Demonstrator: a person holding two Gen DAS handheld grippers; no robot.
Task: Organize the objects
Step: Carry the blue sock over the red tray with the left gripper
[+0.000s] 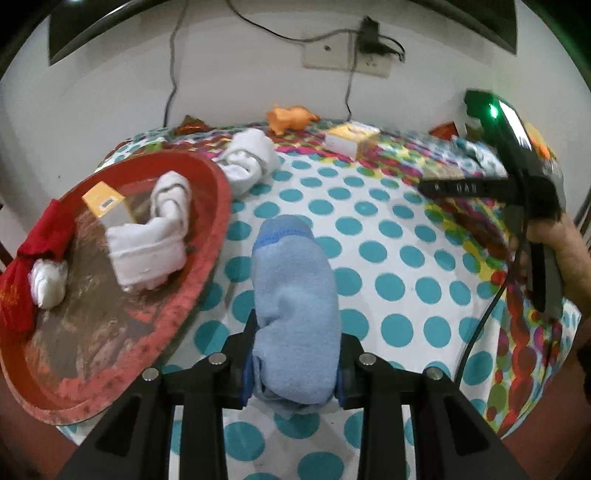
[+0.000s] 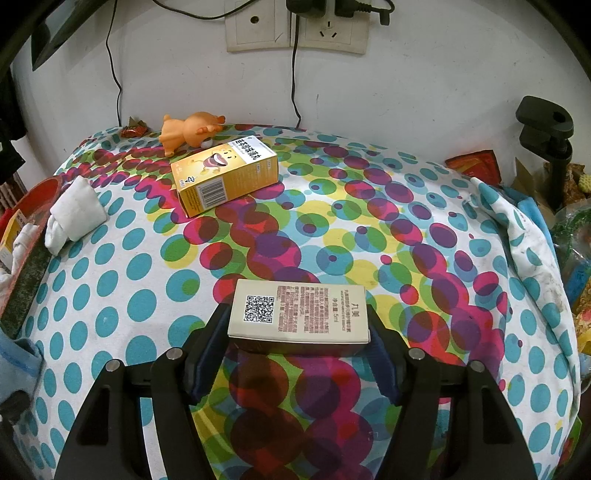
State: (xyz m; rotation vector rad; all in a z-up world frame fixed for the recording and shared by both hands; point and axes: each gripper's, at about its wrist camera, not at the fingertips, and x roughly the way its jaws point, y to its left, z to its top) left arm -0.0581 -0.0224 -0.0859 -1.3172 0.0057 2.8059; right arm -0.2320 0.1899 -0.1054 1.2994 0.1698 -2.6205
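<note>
My left gripper (image 1: 295, 373) is shut on a rolled light blue sock (image 1: 293, 306) and holds it above the dotted tablecloth, right of a red tray (image 1: 207, 258). The tray holds rolled white socks (image 1: 147, 243), a yellow box (image 1: 107, 208) and a red-and-white sock (image 1: 40, 266). My right gripper (image 2: 297, 350) is shut on a beige box with a QR code (image 2: 297, 312), held above the cloth. It shows in the left wrist view (image 1: 443, 188) at the right. A yellow carton (image 2: 225, 171) and a white sock bundle (image 2: 74, 214) lie on the table.
An orange toy animal (image 2: 192, 131) lies at the table's far edge by the wall. Cables hang from wall sockets (image 2: 295, 33). A black clamp stand (image 2: 546, 144) and cluttered packets sit at the far right. A foil wrapper (image 2: 135, 130) lies at the back left.
</note>
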